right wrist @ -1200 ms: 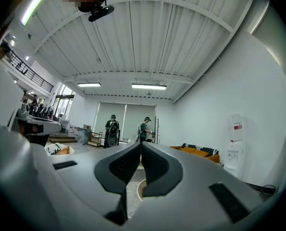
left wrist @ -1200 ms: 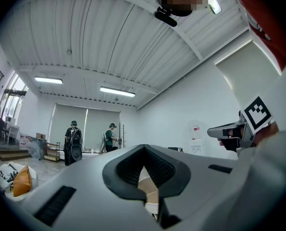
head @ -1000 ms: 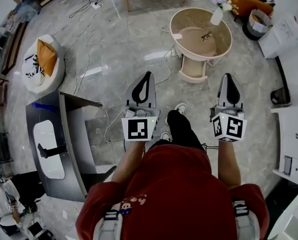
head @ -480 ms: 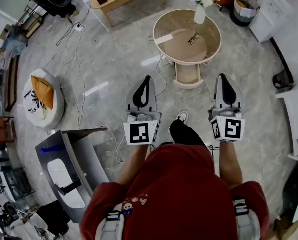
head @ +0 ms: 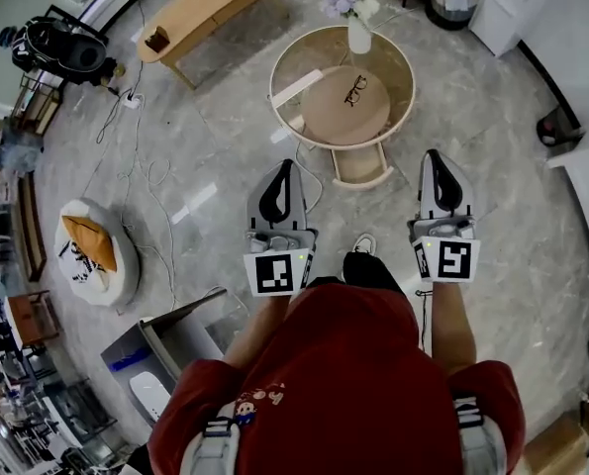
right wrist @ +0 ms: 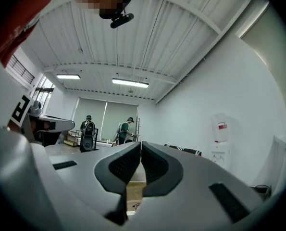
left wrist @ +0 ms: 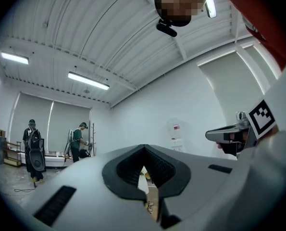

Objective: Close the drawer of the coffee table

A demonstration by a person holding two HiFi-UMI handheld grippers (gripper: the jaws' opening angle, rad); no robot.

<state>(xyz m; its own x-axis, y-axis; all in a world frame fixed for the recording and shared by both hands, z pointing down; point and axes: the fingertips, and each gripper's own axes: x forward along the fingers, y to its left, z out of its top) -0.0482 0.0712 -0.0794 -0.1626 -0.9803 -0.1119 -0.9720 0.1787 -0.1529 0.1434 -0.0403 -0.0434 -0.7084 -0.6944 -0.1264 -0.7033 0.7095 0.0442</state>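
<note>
Drawer: pulled out from under the round coffee table on the side nearest the person. Its curved front faces the person's shoe, and it slides along a line running up and down the head view.
Table top: a vase of flowers stands at the far rim, and a pair of glasses lies near the middle.
Left gripper: jaws pressed together with nothing between them. It points at the table, left of the drawer and apart from it.
Right gripper: jaws pressed together and empty, right of the drawer and clear of the table rim.
Room to move: bare marble floor lies between the drawer front and the shoe. A white cable curls just left of the drawer, near the left gripper's tip.
Further edges: a wooden bench at far left, a pouf with an orange cushion well off to the left, and a grey cabinet behind the left elbow.
Head view only: the whole drawer and both grippers side by side.
Gripper views only: each looks out level, so the drawer itself does not show — only a sliver of table through the notch behind the closed tips, plus the ceiling lights, two people at the far wall and a water dispenser.
</note>
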